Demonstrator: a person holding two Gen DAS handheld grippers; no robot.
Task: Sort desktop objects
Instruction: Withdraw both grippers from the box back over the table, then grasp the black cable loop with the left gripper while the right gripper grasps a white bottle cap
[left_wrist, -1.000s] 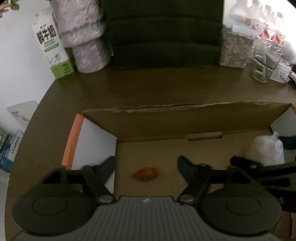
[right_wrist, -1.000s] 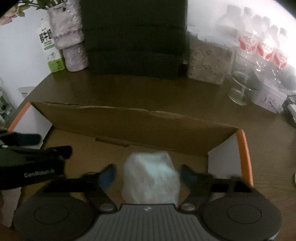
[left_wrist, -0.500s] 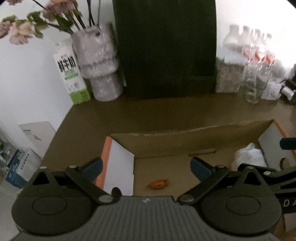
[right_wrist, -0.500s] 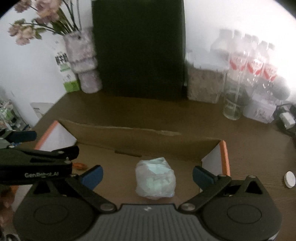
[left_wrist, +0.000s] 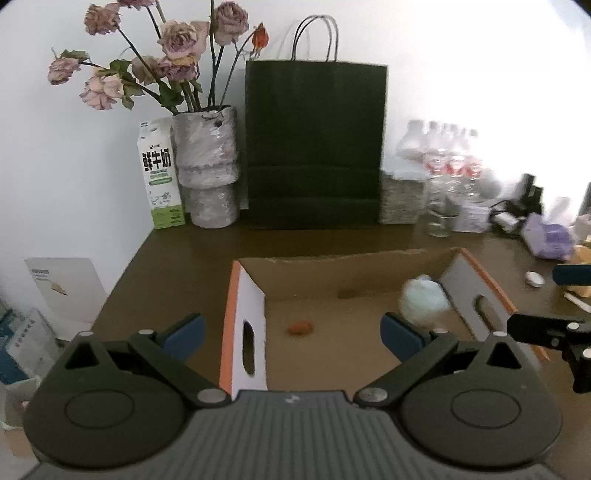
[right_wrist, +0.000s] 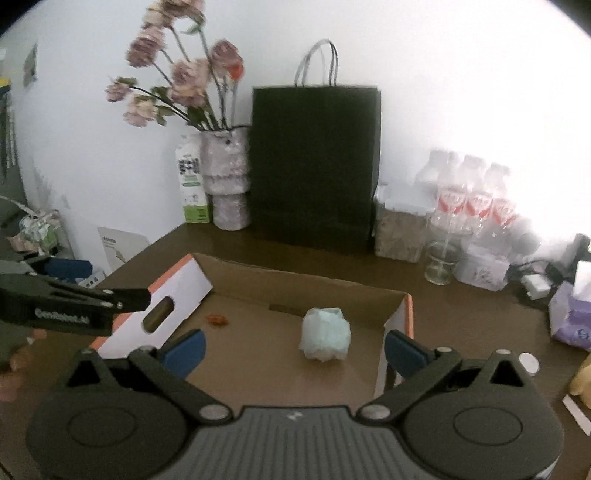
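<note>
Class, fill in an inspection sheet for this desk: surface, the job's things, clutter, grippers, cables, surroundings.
Surface: brown desk.
Job's things: open cardboard box holding a white wad and a small orange piece.
Clutter: black bag, milk carton, vase of flowers, bottles, glass, tissue box.
Grippers: left gripper and right gripper open, empty.
Cables: charger lead.
Surroundings: white wall.

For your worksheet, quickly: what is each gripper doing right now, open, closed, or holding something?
Left gripper: jaws just opened wide, holding nothing.
Right gripper: jaws just opened wide, holding nothing; the crumpled white bag lies loose in the cardboard box.
</note>
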